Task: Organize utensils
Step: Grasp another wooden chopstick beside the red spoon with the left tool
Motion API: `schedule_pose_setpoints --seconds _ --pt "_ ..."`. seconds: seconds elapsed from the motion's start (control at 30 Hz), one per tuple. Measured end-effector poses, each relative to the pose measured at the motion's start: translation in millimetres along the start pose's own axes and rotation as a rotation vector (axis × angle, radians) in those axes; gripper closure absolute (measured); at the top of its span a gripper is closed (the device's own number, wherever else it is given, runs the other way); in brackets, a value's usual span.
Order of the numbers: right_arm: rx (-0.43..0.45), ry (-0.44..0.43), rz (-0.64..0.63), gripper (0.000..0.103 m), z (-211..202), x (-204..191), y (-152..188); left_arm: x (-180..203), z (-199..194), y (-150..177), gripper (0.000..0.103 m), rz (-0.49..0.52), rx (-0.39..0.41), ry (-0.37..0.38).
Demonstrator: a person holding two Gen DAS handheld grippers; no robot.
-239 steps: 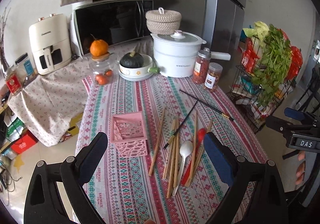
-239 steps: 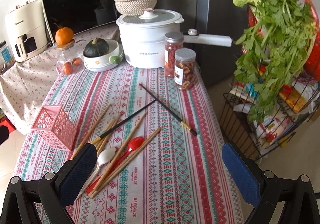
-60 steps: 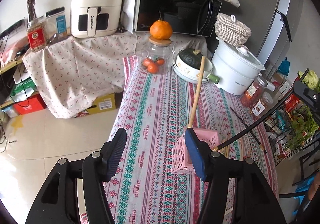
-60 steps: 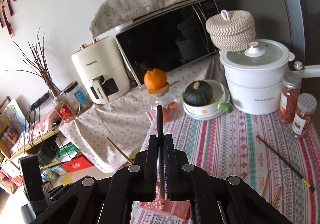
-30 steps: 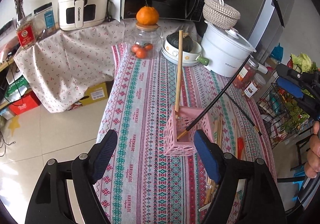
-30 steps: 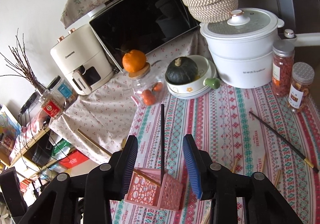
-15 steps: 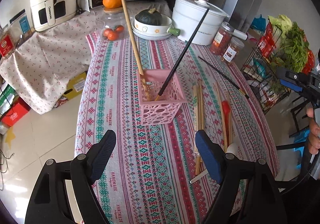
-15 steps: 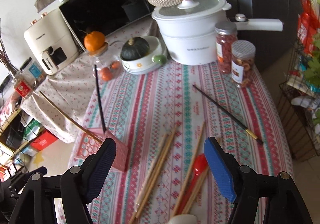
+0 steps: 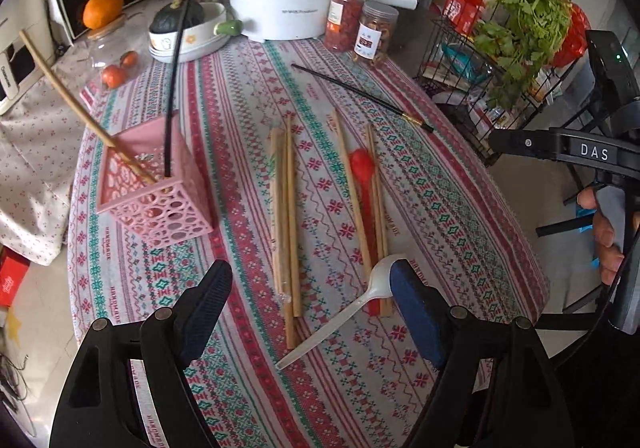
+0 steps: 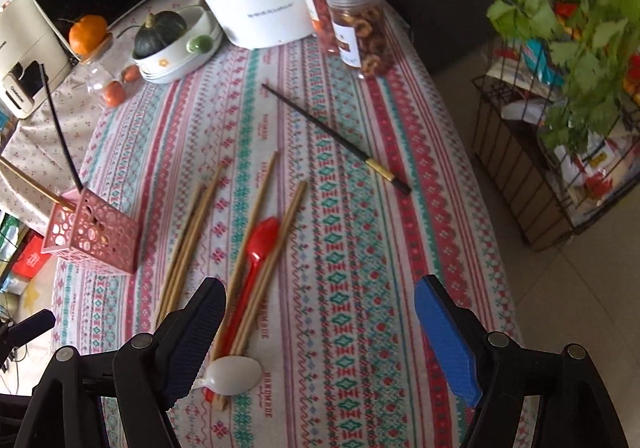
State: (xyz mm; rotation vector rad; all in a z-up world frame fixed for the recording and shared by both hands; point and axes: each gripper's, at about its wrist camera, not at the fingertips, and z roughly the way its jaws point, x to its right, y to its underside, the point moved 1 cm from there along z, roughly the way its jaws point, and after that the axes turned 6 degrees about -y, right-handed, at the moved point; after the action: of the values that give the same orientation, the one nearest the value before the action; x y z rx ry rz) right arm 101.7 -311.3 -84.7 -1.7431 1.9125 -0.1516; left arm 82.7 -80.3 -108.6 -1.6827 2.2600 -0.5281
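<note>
A pink openwork holder stands at the table's left with one wooden chopstick and one black chopstick leaning in it. To its right lie a bundle of wooden chopsticks, a red spoon, a white spoon and a second black chopstick. My left gripper hangs open above the bundle's near ends and the white spoon. My right gripper is opening with nothing between its jaws, above cloth just right of the red spoon and white spoon.
At the table's back stand a white pot, two jars and a bowl holding a squash. A wire rack of greens stands off the right edge. A person's hand holds the right gripper there.
Both grippers swung away from the pink holder and lower, over the loose utensils. The right jaws widened from around the black chopstick, which stays in the holder.
</note>
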Motion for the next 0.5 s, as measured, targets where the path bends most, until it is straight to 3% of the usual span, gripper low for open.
schedule_pose_setpoints --seconds 0.07,0.1,0.17,0.33,0.5 --pt "-0.011 -0.001 0.022 0.021 6 15 2 16 11 -12 0.033 0.020 -0.009 -0.003" --pt "-0.016 -0.003 0.034 0.021 10 22 3 22 18 -19 0.048 0.021 -0.016 0.000" --pt "-0.037 -0.004 0.056 0.021 20 35 5 33 34 -36 0.067 0.017 -0.042 0.031" --pt "-0.105 -0.010 0.092 0.021 41 59 1 56 85 -84 0.085 0.012 -0.084 -0.010" --pt "-0.113 -0.027 0.119 0.021 53 74 -6 54 137 -125 0.086 -0.041 -0.108 -0.040"
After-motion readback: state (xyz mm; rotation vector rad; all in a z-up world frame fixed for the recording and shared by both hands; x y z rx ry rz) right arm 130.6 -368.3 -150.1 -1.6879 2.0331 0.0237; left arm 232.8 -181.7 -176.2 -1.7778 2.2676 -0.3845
